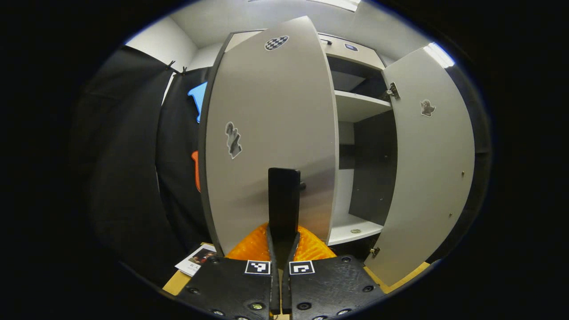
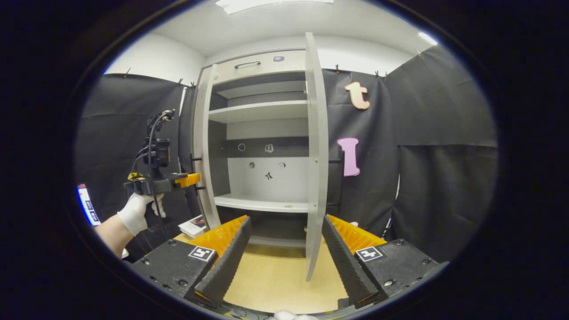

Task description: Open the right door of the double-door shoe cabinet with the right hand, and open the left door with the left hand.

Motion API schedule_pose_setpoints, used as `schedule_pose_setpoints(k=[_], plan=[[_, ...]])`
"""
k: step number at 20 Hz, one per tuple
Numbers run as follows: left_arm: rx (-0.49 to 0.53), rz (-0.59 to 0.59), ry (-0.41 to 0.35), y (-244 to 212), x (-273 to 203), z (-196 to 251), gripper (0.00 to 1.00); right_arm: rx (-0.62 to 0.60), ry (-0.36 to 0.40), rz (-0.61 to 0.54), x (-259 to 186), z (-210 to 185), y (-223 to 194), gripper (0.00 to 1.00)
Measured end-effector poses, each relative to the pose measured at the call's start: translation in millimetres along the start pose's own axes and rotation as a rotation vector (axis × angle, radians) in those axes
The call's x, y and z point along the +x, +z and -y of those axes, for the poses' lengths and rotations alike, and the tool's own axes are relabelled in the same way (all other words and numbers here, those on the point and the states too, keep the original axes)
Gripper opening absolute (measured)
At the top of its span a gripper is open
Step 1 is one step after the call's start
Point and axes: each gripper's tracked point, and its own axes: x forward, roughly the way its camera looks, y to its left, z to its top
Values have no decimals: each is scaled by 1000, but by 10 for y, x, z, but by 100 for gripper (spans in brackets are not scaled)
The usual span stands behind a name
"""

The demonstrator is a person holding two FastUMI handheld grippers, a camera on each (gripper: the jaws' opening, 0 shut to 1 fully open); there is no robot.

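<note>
Black cloth walls surround our shoe cabinet [image 2: 262,133], centre frame; right door [image 2: 316,151] ajar; left gripper [image 1: 283,202] clamped on left door [image 1: 271,133] handle; right gripper [image 2: 284,249] fingers apart.

Pale grey left door [image 1: 271,133] and right door [image 1: 429,164] — orange-and-black right gripper [image 2: 284,249] — white glove [image 2: 138,212].

The right gripper [image 2: 284,255] stands with its jaws spread wide, the swung-out right door [image 2: 316,155] edge-on just ahead between them. Off to its left, a white-gloved hand [image 2: 138,212] holds the left gripper [image 2: 189,179] against the left door [image 2: 203,146] of the shoe cabinet [image 2: 262,111].
</note>
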Motion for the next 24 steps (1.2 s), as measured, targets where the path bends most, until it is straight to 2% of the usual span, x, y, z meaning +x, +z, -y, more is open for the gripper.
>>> schedule_pose_setpoints(k=[7,8,9,17,22,24], plan=[[10,-8,43,-35,-276,-358,0,-2,33,-9,-88,-143,-65,100],[13,-7,51,-41,-298,-407,9,-3,38,-8,-91,-164,-65,100],[16,-6,59,-47,-328,-458,0,-3,41,-9,-100,-168,-76,100],[14,9,120,-73,-512,-936,0,-2,67,-9,-71,-305,-73,99],[18,9,183,-131,-611,-1420,0,-8,88,-16,-49,-465,-111,99],[-26,5,158,-132,-624,-1548,0,-15,96,-18,-23,-525,-110,99]])
